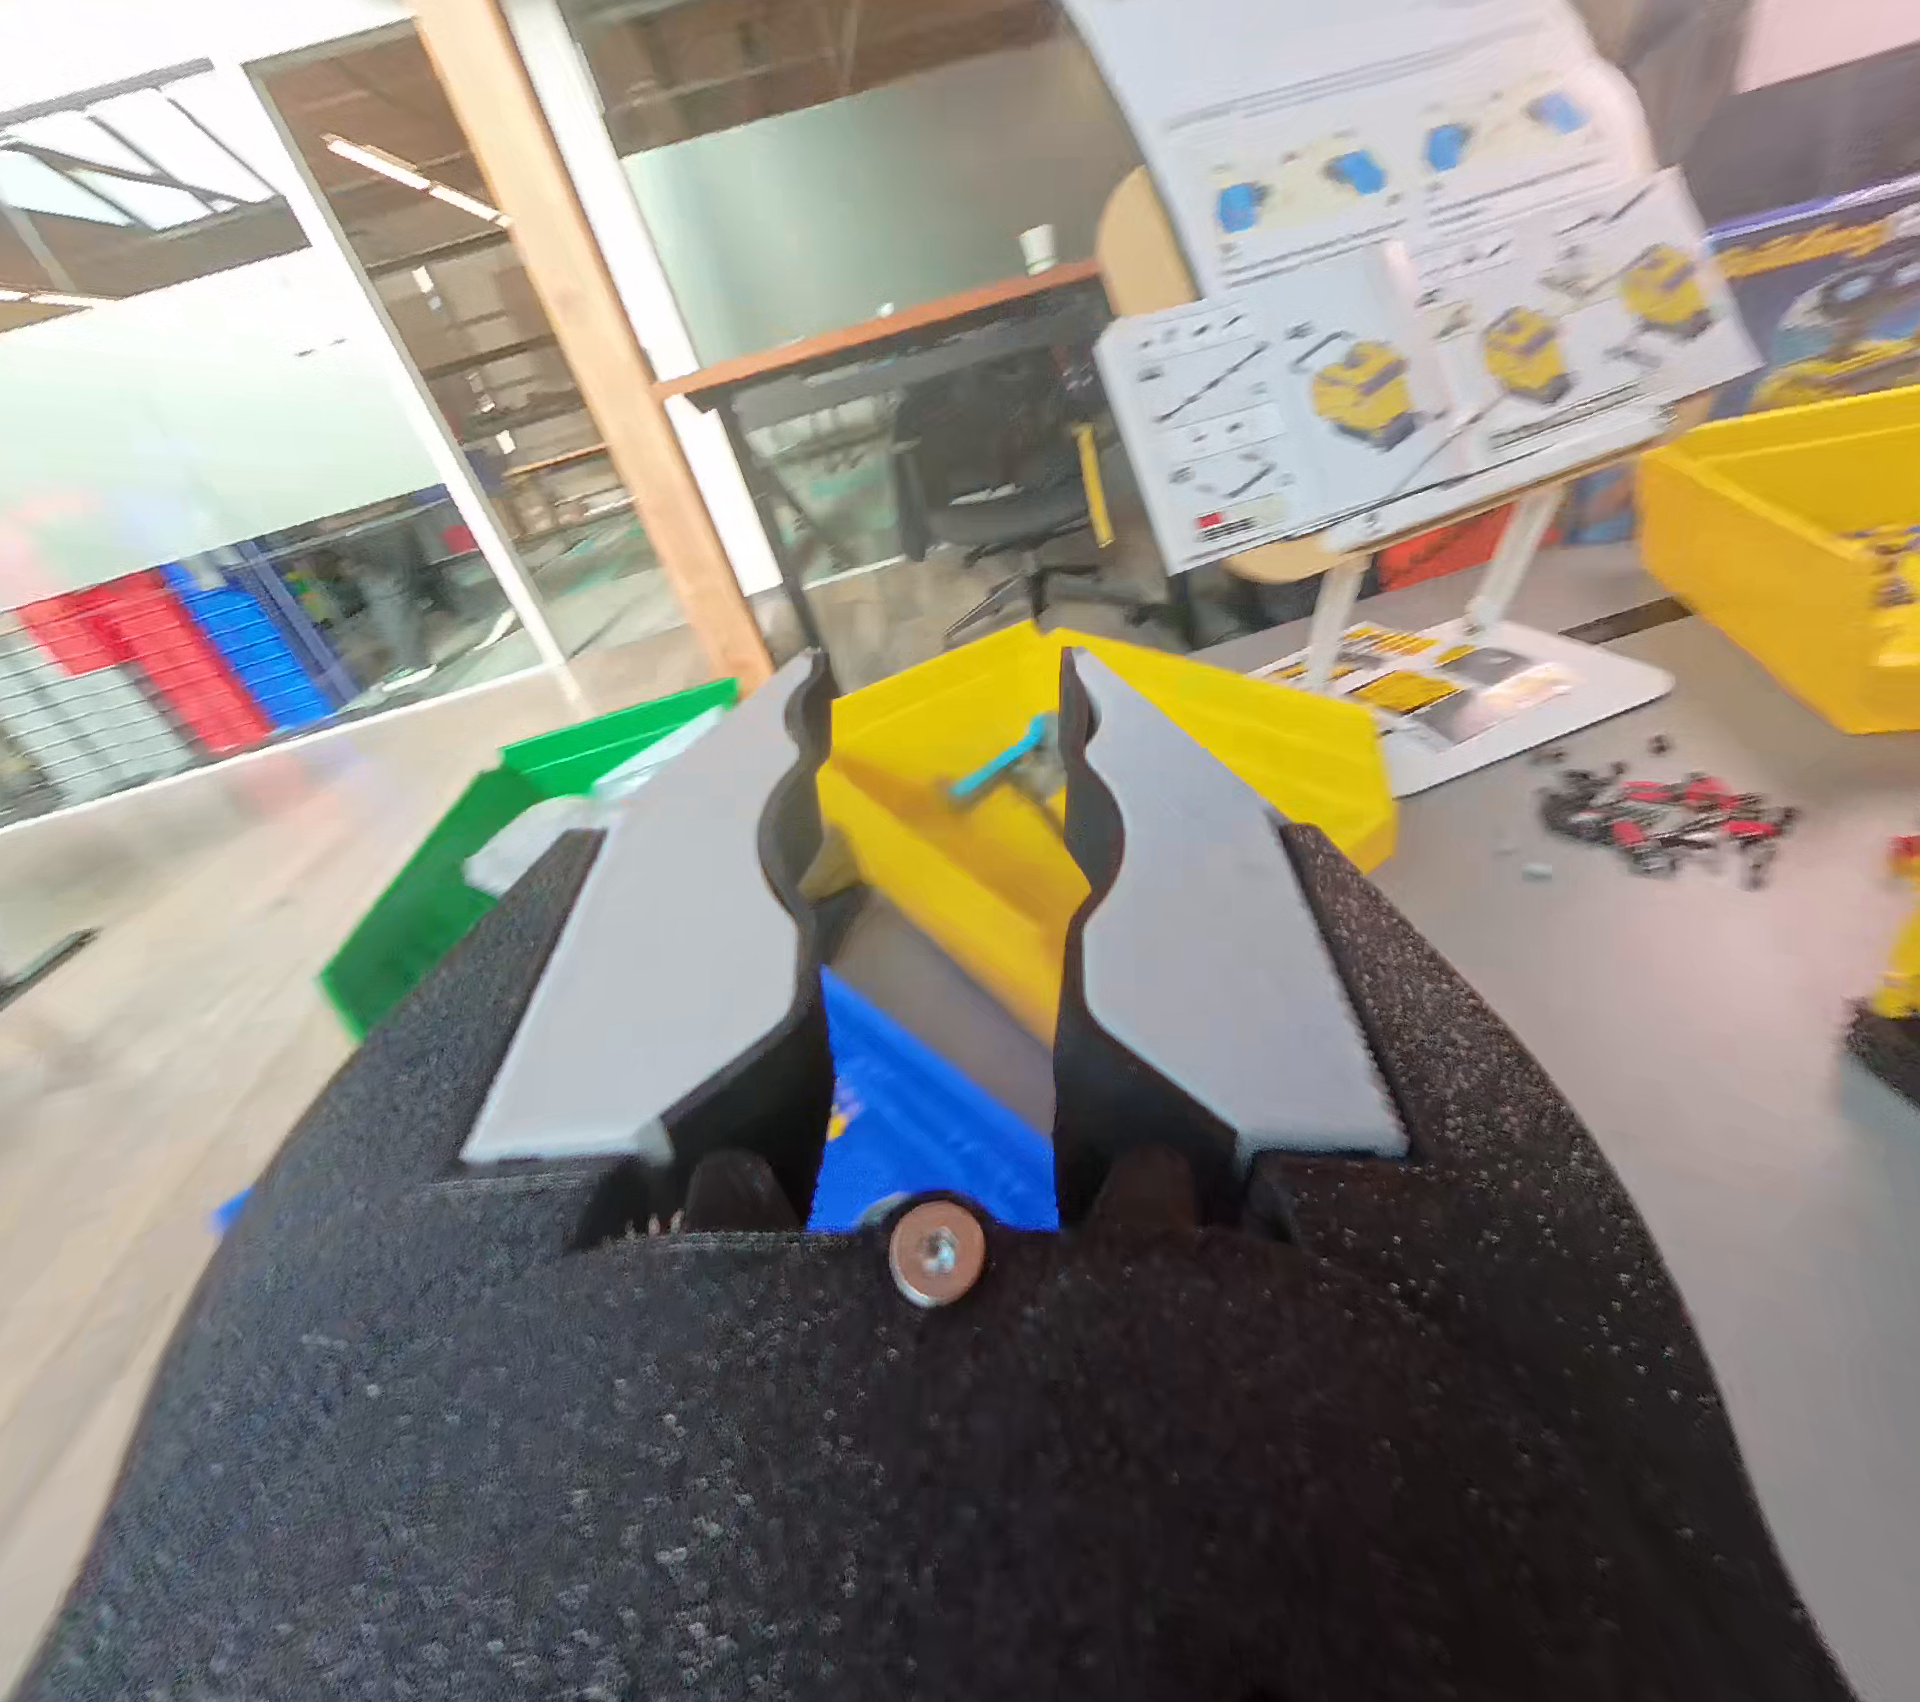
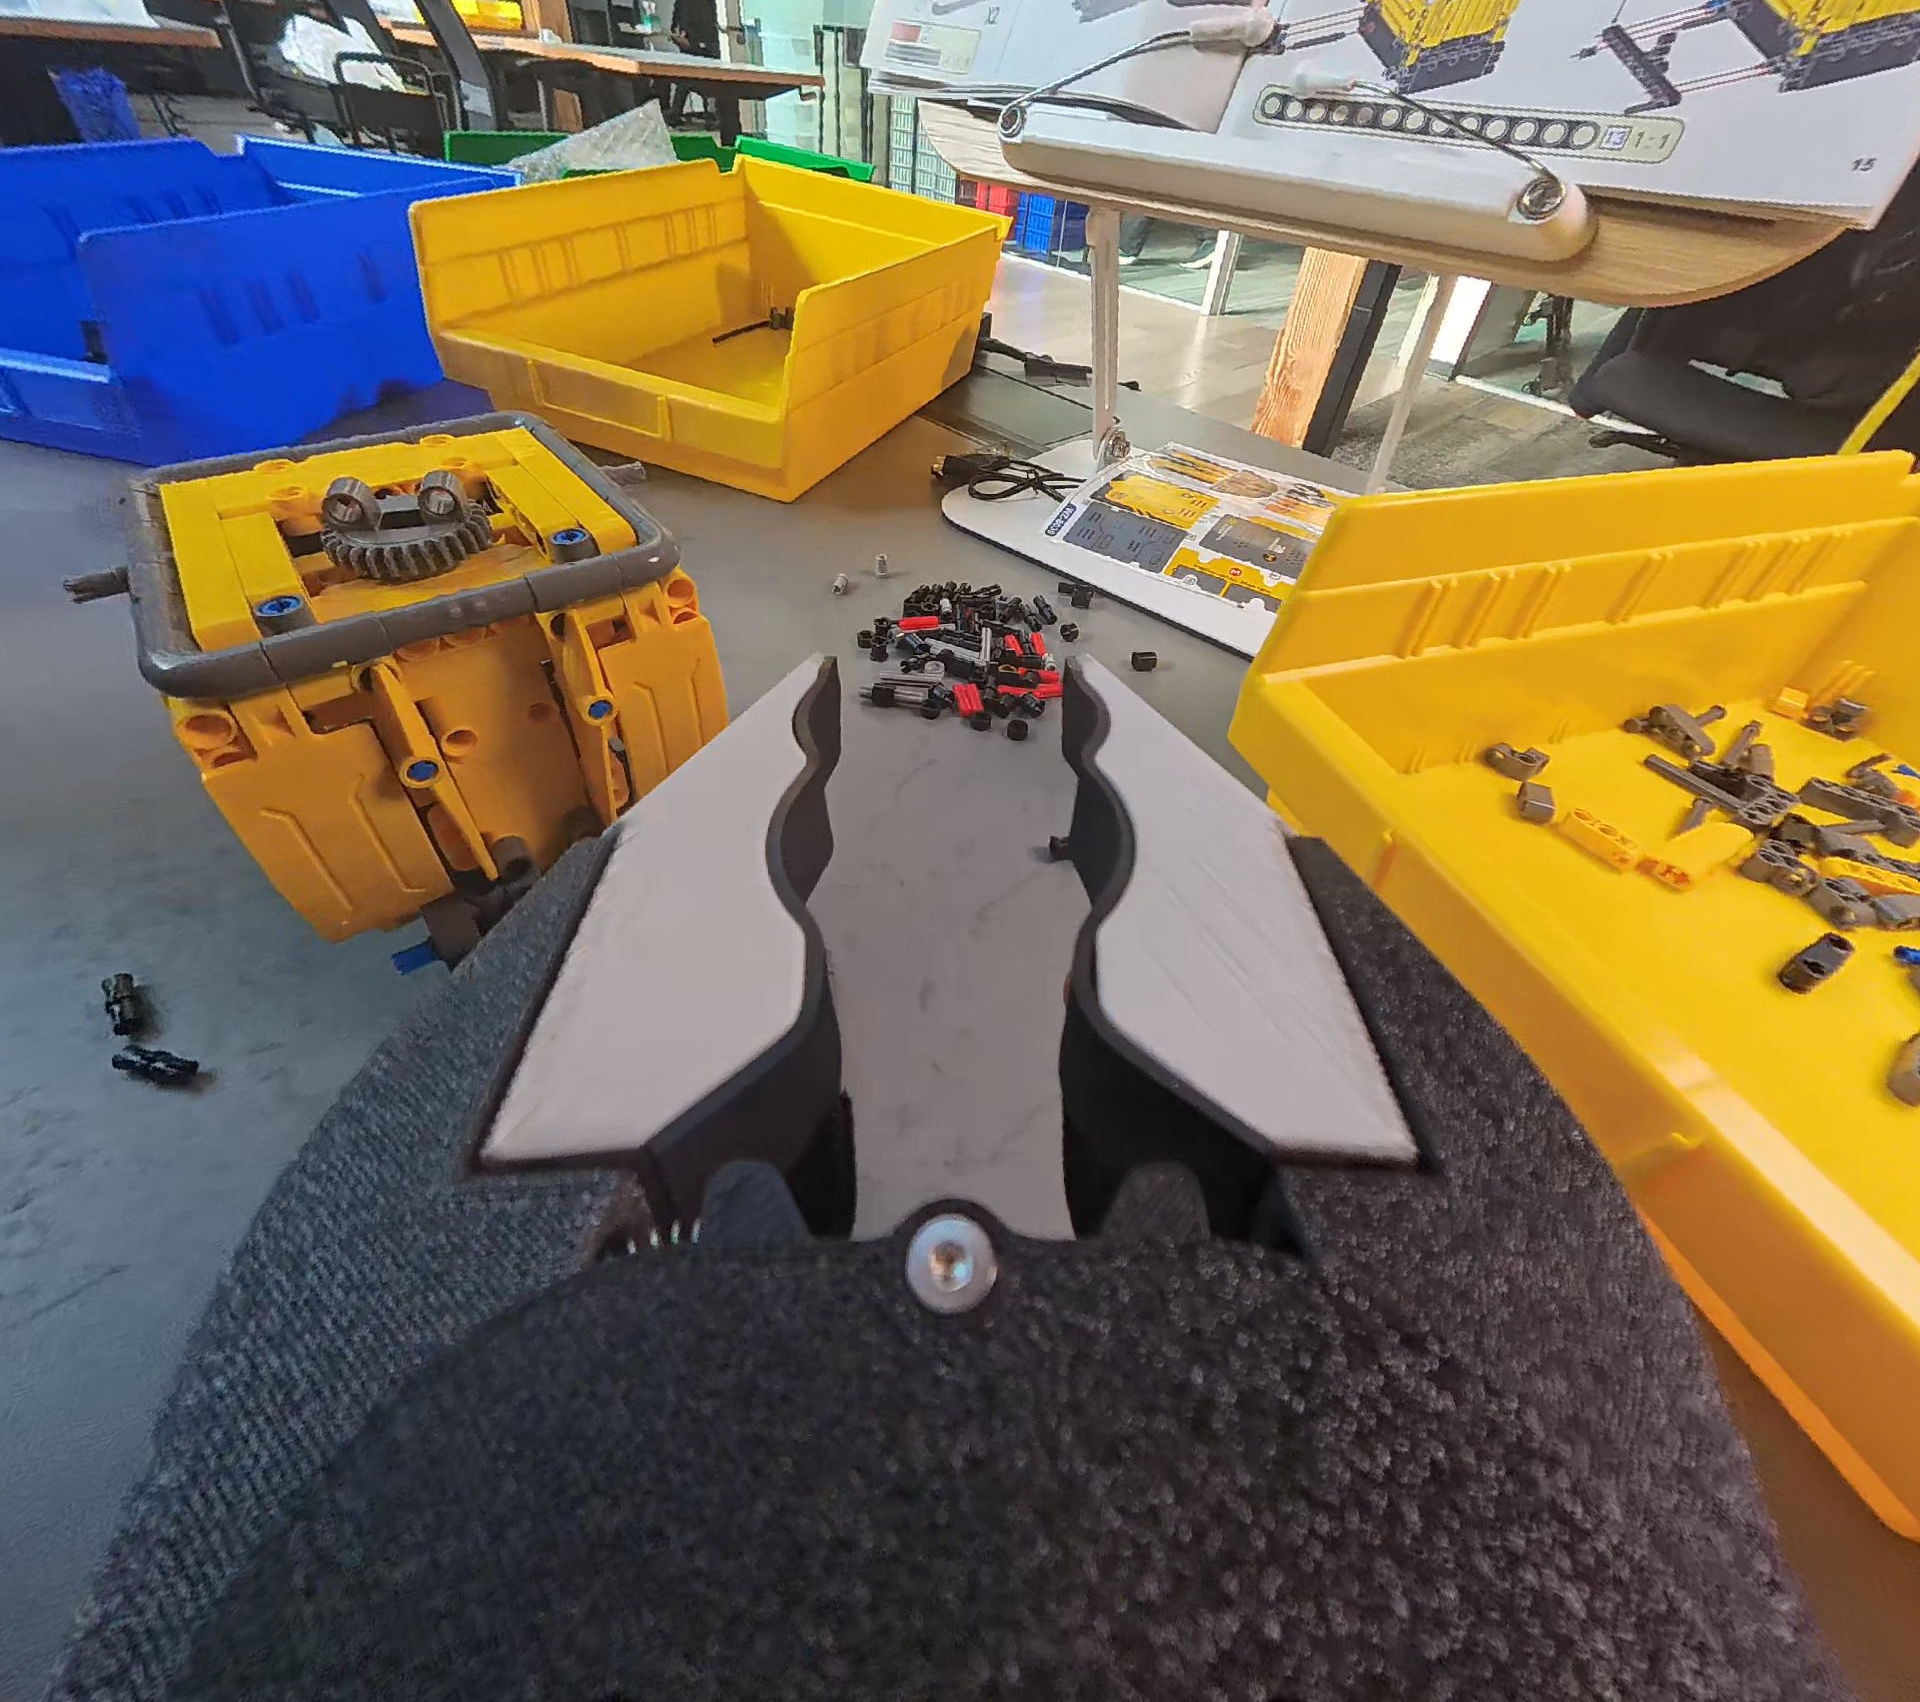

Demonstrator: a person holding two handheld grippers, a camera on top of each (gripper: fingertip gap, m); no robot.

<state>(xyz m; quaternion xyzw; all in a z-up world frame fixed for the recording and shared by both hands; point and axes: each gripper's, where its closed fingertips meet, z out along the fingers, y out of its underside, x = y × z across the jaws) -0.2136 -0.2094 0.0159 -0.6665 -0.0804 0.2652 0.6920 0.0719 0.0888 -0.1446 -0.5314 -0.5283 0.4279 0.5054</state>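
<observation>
Hovering with jaws apart and empty, the right gripper (image 2: 948,686) and left gripper (image 1: 943,681) risk scattering the loose pins (image 2: 966,644) mid-table if swept low.

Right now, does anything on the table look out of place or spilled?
Yes. Small black and red connector pins lie loose on the grey tabletop, outside the yellow plastic bins. Two stray black pins sit apart beside the yellow brick-built block.

left wrist view is smeared with motion blur: the instruction sheets (image 1: 1382,198) are unreadable, and the small pale-blue part (image 1: 1003,769) in the yellow bin (image 1: 1247,748) is half hidden behind the tongs. right view crops the parts bin (image 2: 1558,977) at its edge; the pin pile (image 2: 966,655) is too tiny to sort.
</observation>
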